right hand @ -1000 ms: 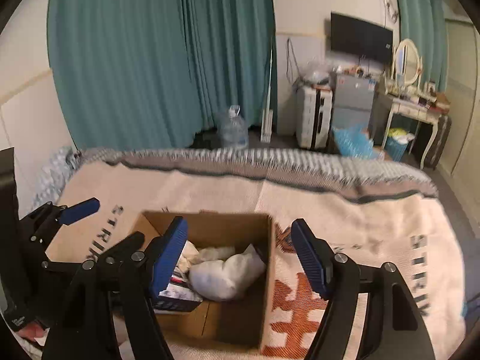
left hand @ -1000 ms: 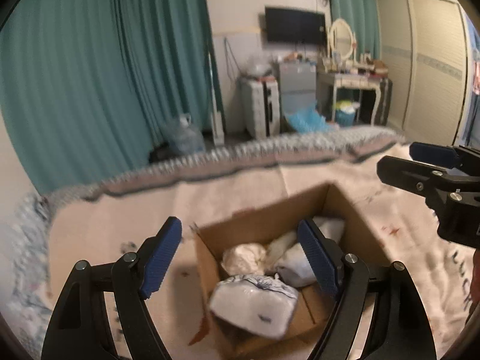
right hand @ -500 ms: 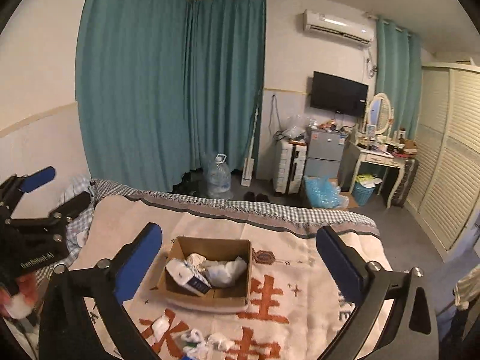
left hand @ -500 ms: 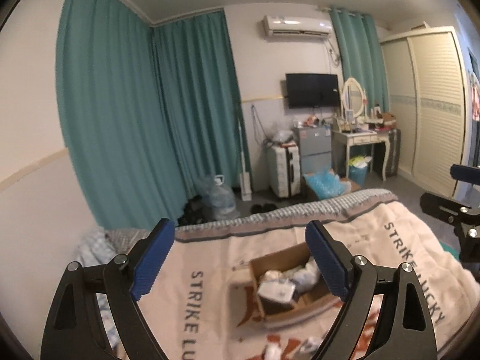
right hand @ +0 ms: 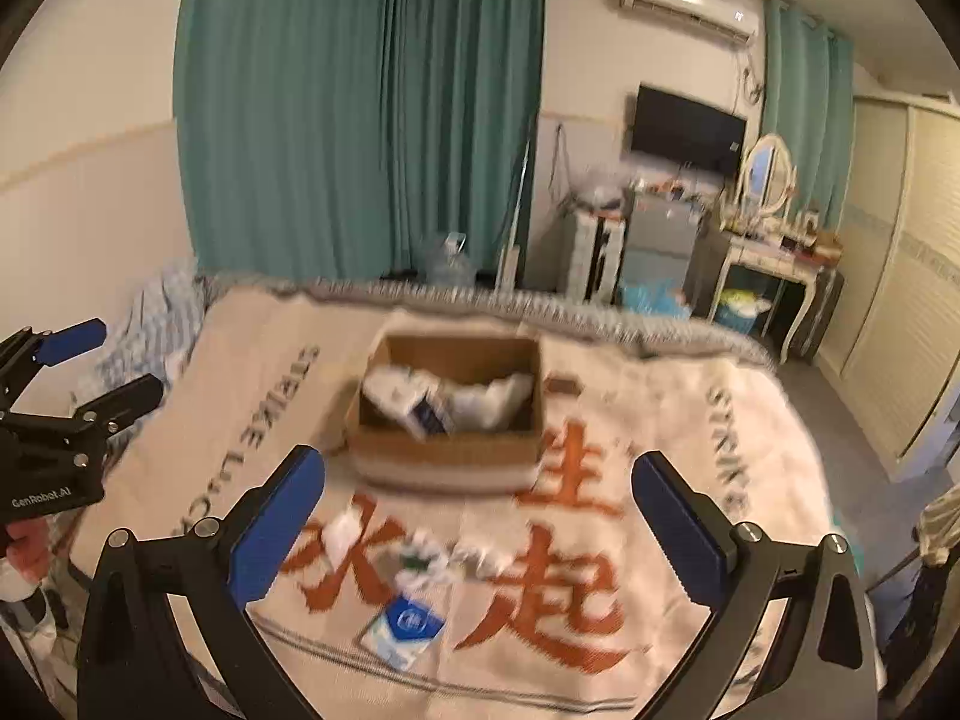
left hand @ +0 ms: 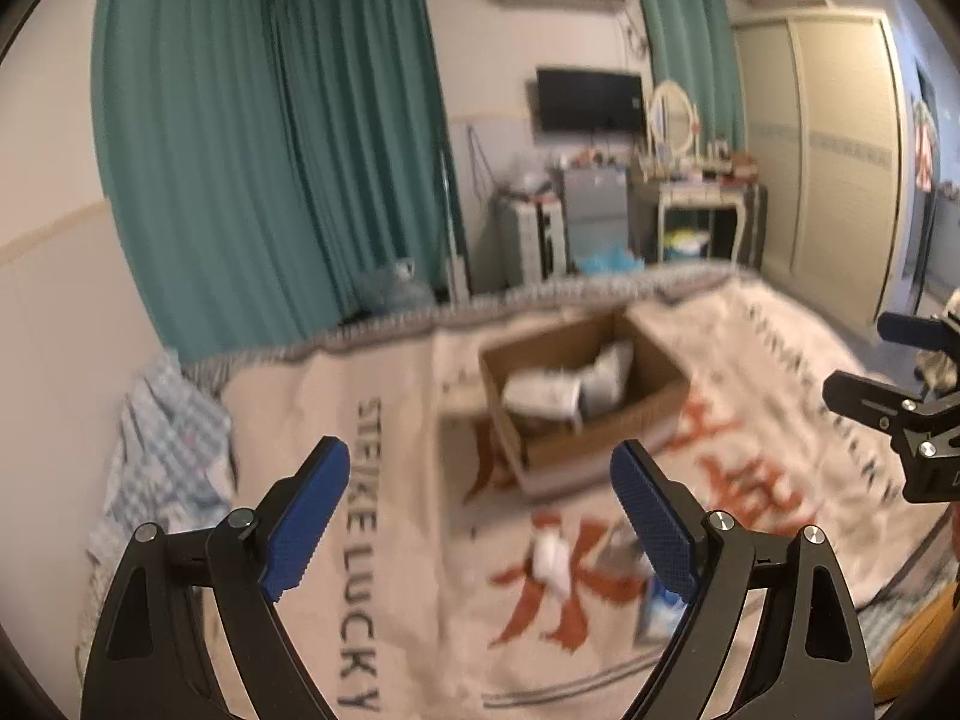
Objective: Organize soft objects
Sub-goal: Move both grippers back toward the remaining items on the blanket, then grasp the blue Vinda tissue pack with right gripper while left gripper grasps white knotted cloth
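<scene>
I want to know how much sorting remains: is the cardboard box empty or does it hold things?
Not empty. The cardboard box holds several white soft packs, its top open.

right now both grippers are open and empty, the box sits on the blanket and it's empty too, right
Not quite: the box isn't empty. The right wrist view shows white soft packs inside it. The rest holds: the left gripper and right gripper are open and hold nothing, and the box sits on the blanket.
</scene>
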`<act>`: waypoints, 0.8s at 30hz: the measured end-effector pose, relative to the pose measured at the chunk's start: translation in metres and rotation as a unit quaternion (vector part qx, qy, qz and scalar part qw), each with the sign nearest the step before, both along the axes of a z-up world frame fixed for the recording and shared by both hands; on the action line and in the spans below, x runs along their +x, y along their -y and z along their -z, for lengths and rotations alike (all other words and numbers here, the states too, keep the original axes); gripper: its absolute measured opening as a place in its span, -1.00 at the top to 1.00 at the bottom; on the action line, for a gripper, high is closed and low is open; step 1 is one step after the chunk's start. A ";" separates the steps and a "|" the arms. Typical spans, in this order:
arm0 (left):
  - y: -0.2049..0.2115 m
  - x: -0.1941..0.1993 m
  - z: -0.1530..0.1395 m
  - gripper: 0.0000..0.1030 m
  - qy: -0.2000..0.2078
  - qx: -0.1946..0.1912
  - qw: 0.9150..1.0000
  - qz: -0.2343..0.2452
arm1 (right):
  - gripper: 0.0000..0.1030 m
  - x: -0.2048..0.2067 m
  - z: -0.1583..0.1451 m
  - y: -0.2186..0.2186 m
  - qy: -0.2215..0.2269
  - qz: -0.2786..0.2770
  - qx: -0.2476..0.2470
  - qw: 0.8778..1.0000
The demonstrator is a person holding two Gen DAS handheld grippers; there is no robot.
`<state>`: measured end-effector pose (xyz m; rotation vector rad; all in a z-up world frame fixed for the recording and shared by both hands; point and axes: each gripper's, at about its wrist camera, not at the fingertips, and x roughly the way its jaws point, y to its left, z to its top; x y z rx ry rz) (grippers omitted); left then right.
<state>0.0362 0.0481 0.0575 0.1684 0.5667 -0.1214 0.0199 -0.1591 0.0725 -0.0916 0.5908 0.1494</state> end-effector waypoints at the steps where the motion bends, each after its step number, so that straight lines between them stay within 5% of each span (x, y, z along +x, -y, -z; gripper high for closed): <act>1: 0.003 0.001 0.010 -0.75 -0.007 0.004 1.000 0.002 | -1.00 0.002 0.016 -0.003 -0.011 -0.004 0.003 1.000; 11: 0.015 0.015 0.134 -0.75 -0.119 0.027 0.992 0.011 | -1.00 0.029 0.171 -0.017 -0.131 -0.019 0.009 0.991; 18: 0.021 0.027 0.175 -0.75 -0.146 0.043 0.988 0.010 | -0.99 0.041 0.241 -0.034 -0.211 -0.061 -0.001 0.976; 21: 0.022 0.033 0.186 -0.75 -0.163 0.037 0.986 0.017 | -0.89 0.048 0.258 -0.038 -0.232 -0.071 -0.002 0.970; 24: 0.025 0.043 0.190 -0.75 -0.175 0.041 0.983 0.022 | -0.50 0.052 0.266 -0.040 -0.237 -0.065 -0.018 0.969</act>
